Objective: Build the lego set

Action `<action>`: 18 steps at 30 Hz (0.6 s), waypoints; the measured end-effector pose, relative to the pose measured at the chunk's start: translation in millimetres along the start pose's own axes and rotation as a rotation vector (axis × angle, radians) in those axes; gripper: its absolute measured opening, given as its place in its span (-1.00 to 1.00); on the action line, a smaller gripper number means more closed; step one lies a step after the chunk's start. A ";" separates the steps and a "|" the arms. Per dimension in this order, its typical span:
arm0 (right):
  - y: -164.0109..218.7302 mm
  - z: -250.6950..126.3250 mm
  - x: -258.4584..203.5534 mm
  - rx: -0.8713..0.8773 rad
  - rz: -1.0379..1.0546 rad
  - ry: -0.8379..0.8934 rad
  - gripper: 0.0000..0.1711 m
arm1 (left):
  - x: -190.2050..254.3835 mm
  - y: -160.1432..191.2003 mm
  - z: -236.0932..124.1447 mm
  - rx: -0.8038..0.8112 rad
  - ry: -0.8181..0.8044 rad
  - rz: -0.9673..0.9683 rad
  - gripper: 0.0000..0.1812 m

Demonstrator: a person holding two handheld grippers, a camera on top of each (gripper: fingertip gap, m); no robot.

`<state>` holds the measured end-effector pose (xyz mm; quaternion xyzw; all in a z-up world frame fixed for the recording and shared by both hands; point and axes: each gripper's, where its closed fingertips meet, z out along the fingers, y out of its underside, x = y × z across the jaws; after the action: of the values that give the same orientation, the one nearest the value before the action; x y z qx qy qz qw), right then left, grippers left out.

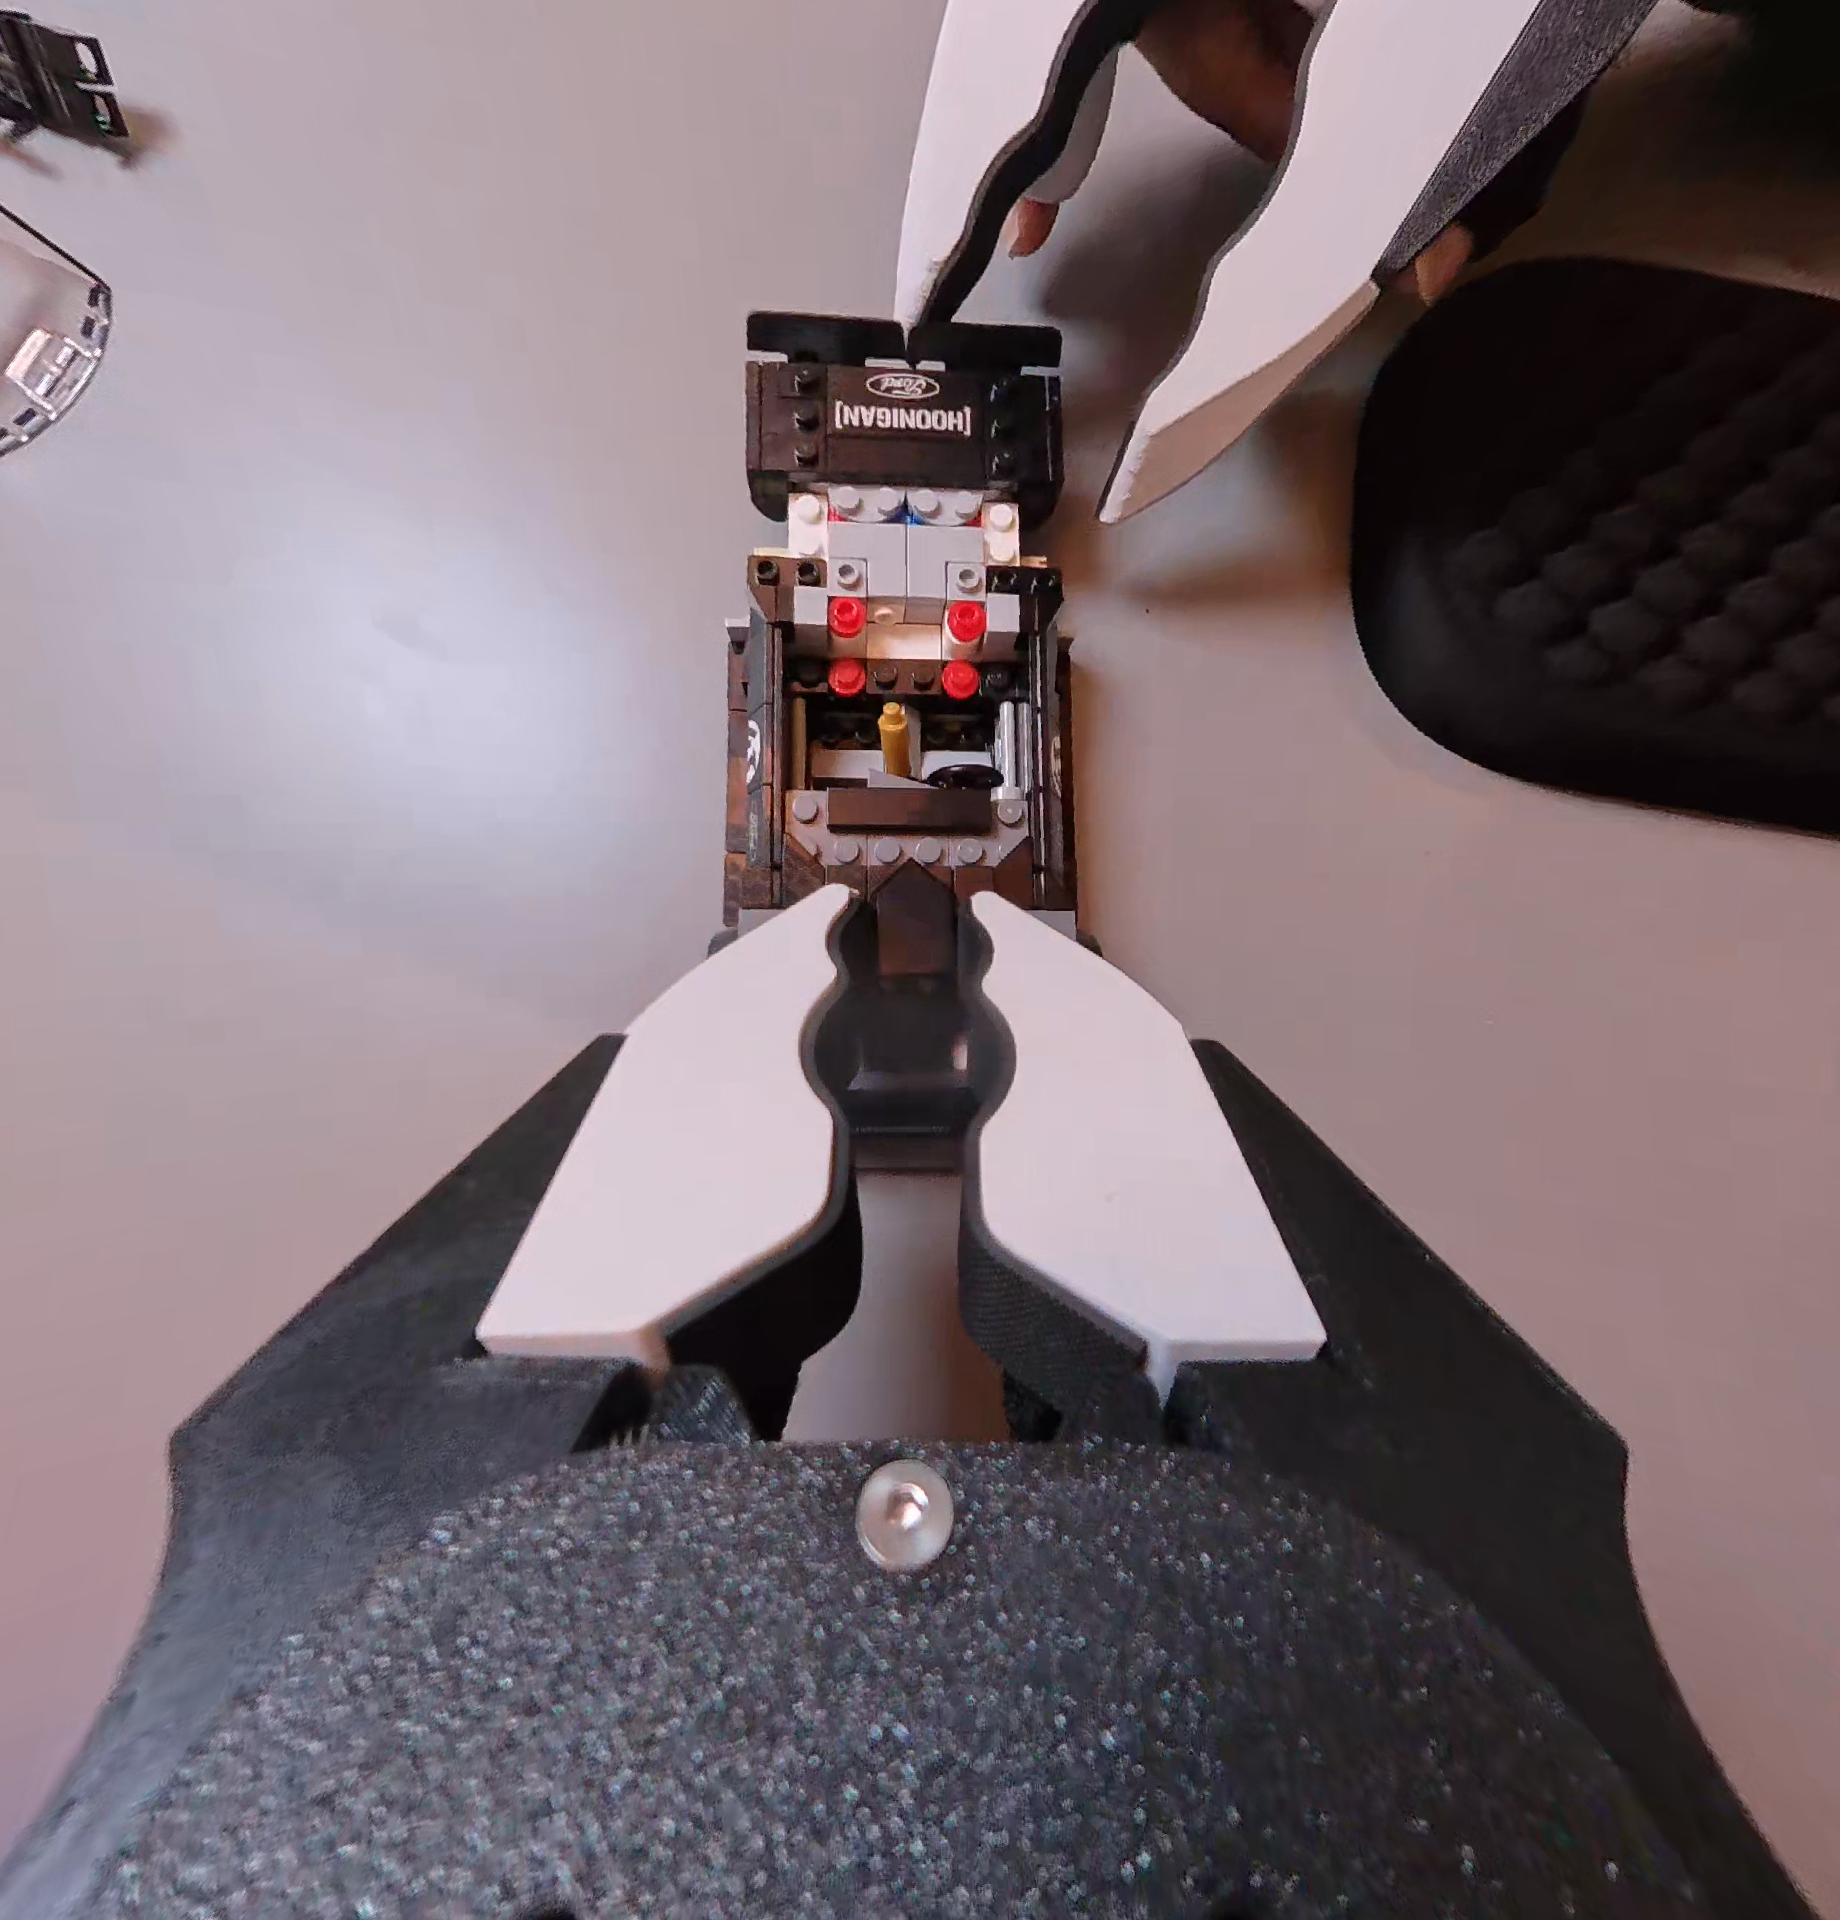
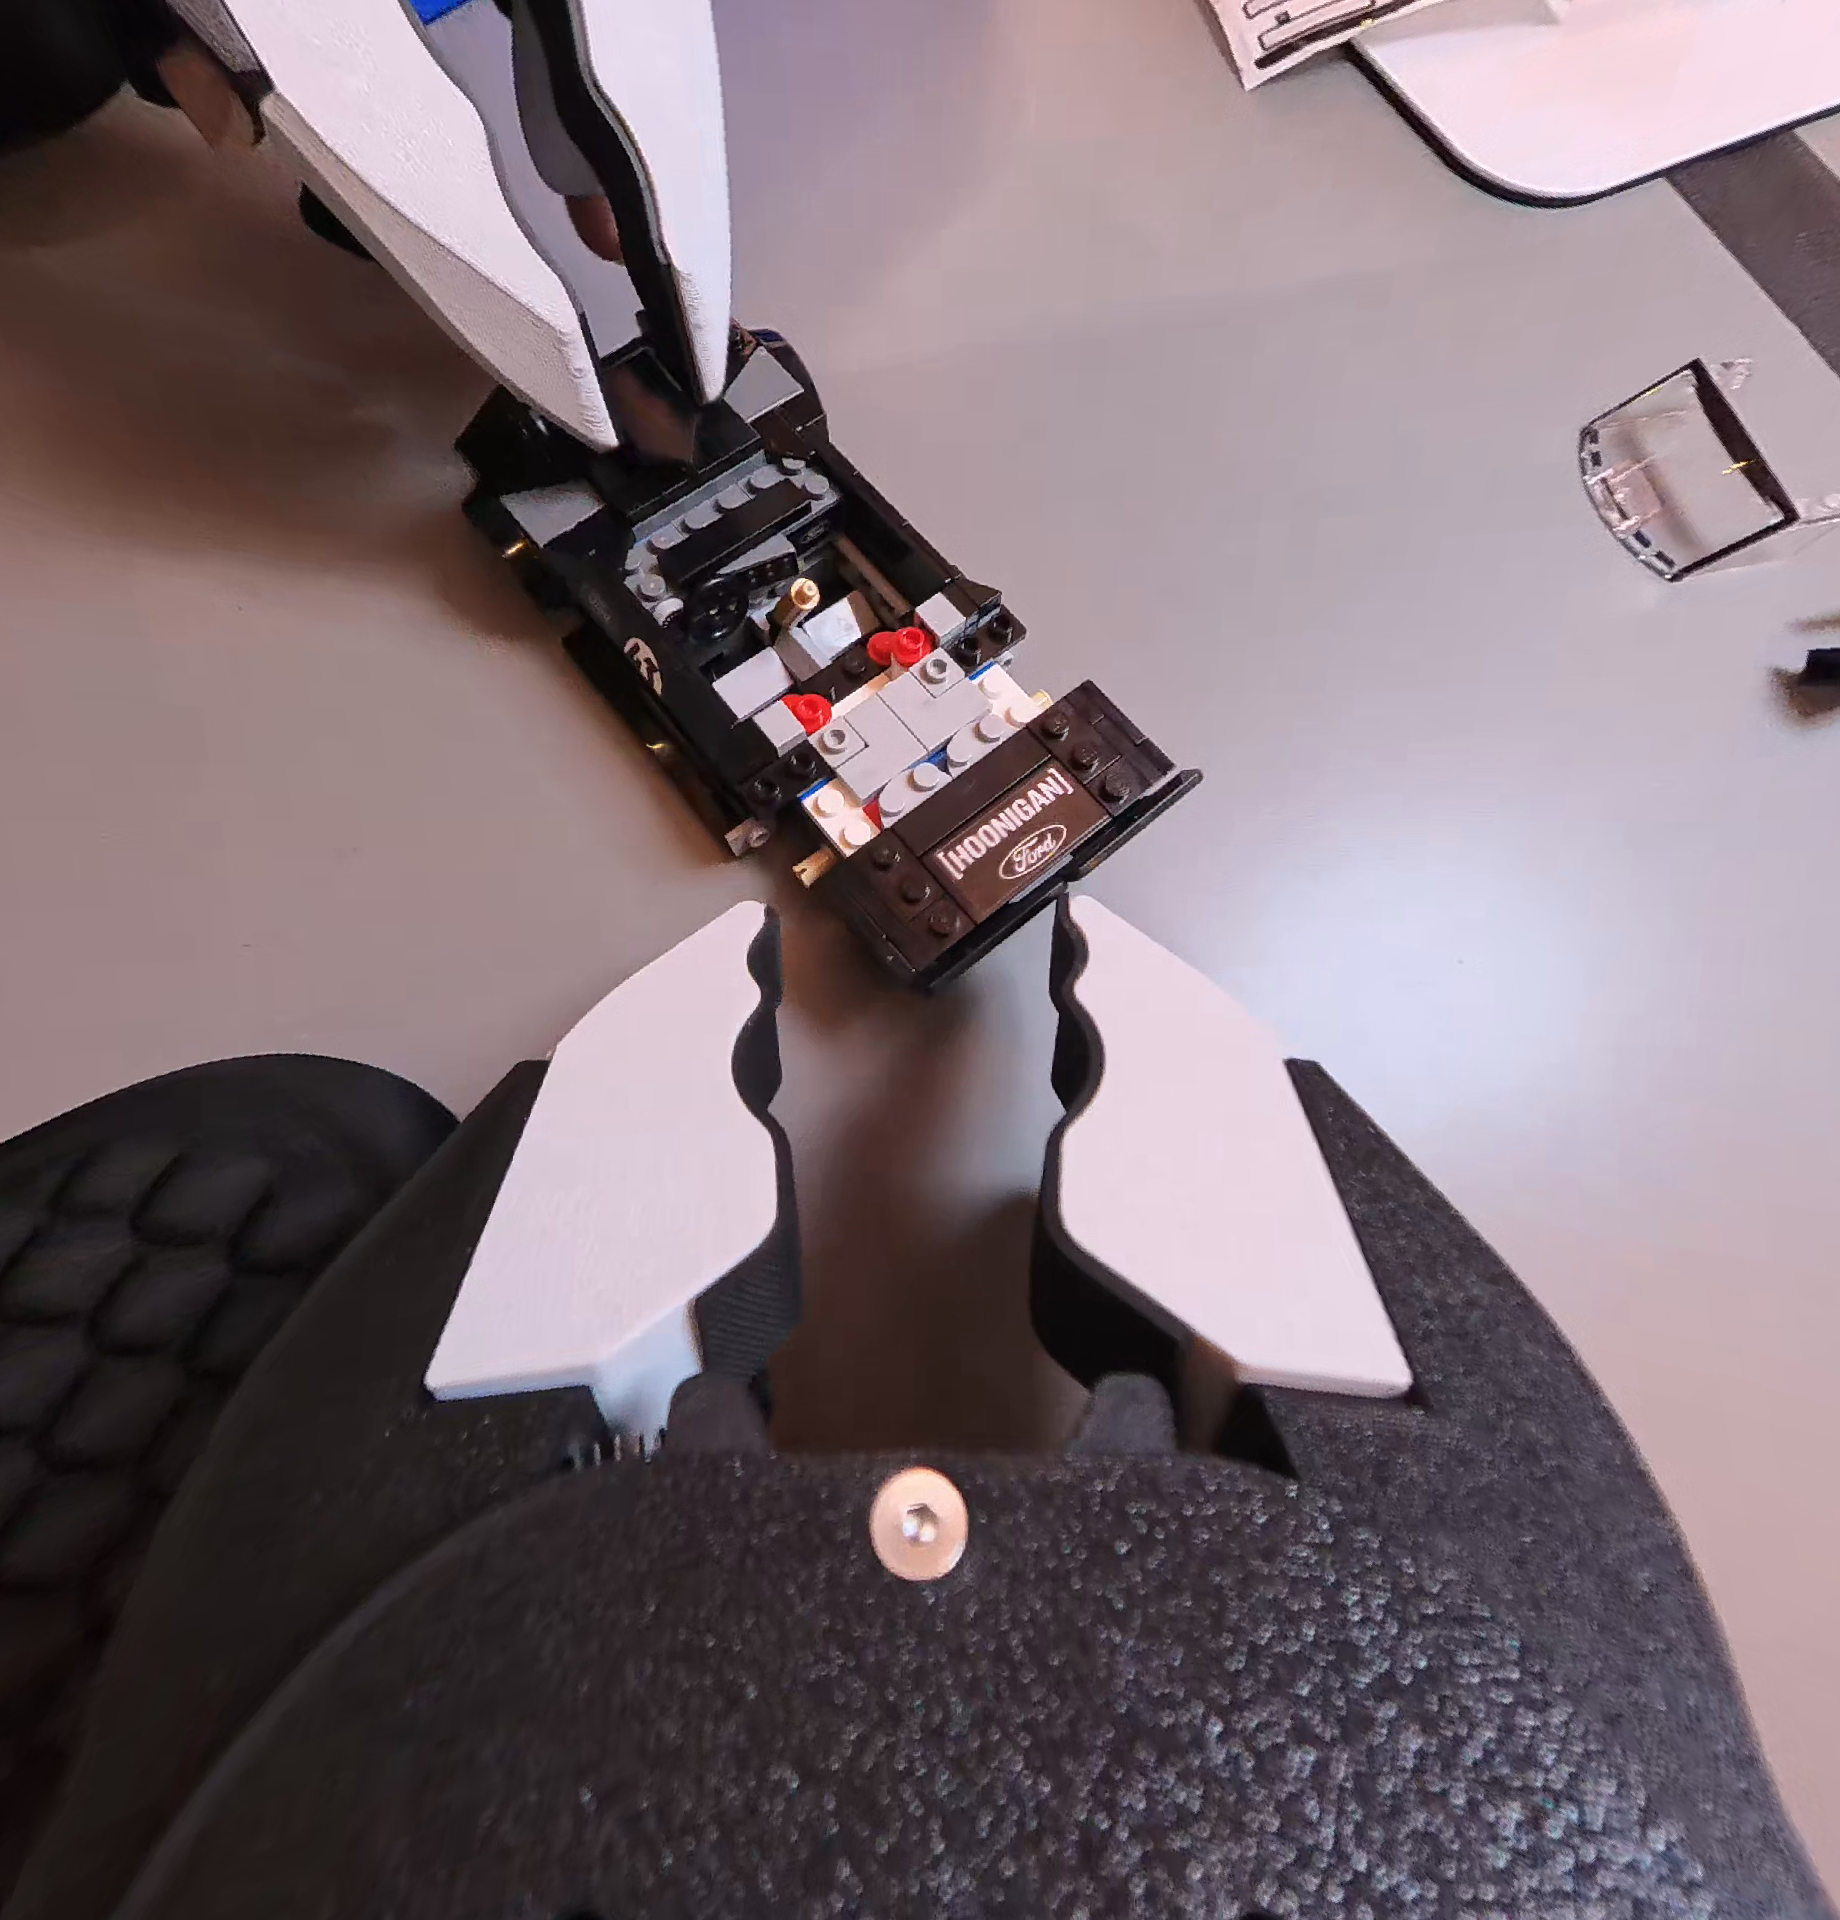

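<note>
One lego car (image 1: 900,644), black, roofless, flat on the grey table (image 1: 376,727). My left gripper (image 1: 911,914) is clamped on its black nose; the body runs away from my fingers. My right gripper (image 2: 911,920) stands spread wide at the rear end, one fingertip (image 2: 1077,914) touching the rear spoiler. One clear windscreen piece (image 2: 1690,483) lies well apart. One black textured pad (image 1: 1643,540) lies beside the car.

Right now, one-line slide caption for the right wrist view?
Right gripper, jaws open, at the rear of the lego car while the left gripper clamps its far end.
</note>
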<state>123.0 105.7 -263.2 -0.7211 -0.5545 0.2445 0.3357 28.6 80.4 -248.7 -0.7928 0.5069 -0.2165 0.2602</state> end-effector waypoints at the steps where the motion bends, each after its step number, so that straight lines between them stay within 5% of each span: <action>1: 0.1 0.1 -0.5 -0.001 -0.003 0.002 -0.41 | -0.2 0.4 -0.3 -0.009 0.001 0.006 -0.82; 18: -0.7 -0.7 0.4 0.008 0.009 0.005 -0.41 | -1.5 6.6 -3.0 -0.009 0.031 0.013 -0.83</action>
<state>123.2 106.0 -262.1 -0.7228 -0.5494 0.2465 0.3390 21.6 78.9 -250.7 -0.7871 0.5170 -0.2246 0.2503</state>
